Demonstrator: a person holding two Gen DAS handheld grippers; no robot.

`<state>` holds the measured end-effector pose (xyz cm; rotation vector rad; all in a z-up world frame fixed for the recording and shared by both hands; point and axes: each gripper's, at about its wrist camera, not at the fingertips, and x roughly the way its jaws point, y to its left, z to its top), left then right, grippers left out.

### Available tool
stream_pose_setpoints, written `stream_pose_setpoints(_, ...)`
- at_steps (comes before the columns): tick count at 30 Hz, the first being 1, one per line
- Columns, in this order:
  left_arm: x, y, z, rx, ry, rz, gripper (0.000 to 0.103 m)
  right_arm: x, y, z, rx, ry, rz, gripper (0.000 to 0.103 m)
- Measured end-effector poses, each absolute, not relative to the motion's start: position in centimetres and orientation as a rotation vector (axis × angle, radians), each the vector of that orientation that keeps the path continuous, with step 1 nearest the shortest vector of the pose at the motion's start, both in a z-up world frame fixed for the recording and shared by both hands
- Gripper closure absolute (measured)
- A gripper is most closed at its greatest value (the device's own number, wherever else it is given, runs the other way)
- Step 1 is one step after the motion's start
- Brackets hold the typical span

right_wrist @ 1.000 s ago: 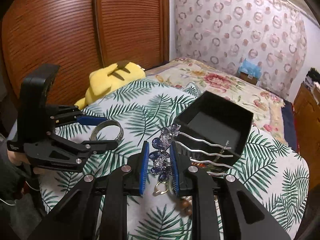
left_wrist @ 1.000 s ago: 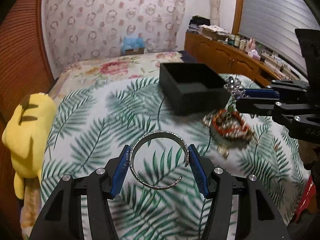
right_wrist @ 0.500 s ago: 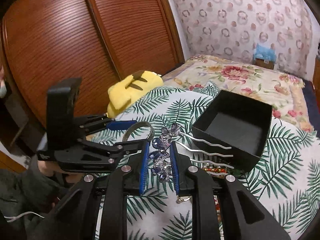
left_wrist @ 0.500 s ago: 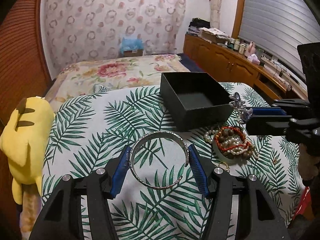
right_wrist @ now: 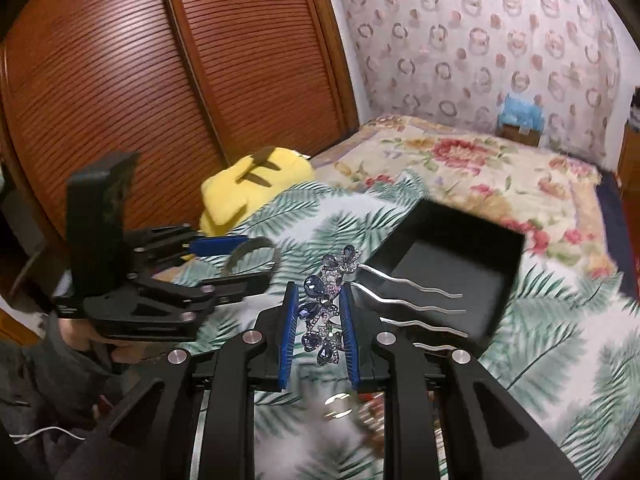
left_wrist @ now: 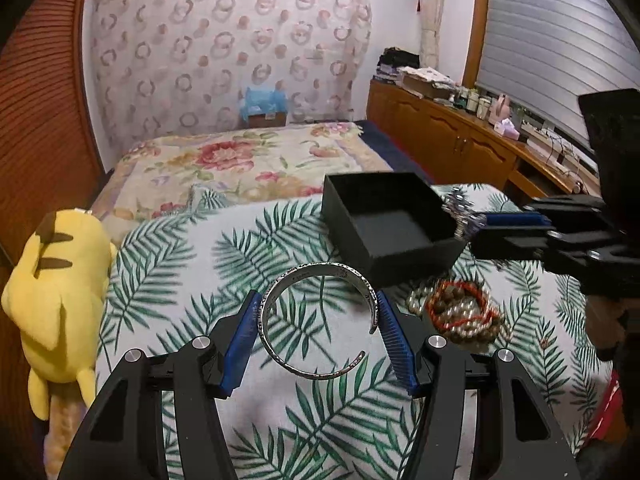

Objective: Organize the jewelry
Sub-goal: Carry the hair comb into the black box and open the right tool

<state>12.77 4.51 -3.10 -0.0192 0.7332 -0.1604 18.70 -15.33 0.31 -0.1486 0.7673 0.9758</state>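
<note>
A: Grippers?
B: Left gripper (left_wrist: 318,334) clamps silver cuff bangle (left_wrist: 316,324), bottom center. Right gripper (right_wrist: 320,330) pinches blue rhinestone hair comb (right_wrist: 326,312), prongs pointing right.
A: Box?
B: Black box (left_wrist: 390,224) open, center right; bead bracelets (left_wrist: 460,312) piled below it.

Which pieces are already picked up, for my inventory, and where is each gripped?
Left tongs clamp the silver cuff bangle across its sides; right tongs pinch the hair comb by its jewelled head.

Both grippers' fingers (left_wrist: 390,336) clamped, tilted down
</note>
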Motion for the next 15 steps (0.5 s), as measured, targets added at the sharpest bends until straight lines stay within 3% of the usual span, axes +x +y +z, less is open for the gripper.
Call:
stream_pose_setpoints(11, 16.3, 4.1, -2.5, -0.013, 0.74, -0.159, 0.047, 25.8, -13.4, -2.9, -0.27, 0.805, 0.907, 0.079)
stream_pose_setpoints(15, 17.5, 3.9, -2.6, -0.01, 0.751, -0.158, 0.047, 27.5, -13.4, -4.2, -0.263, 0.83, 0.887, 0.069)
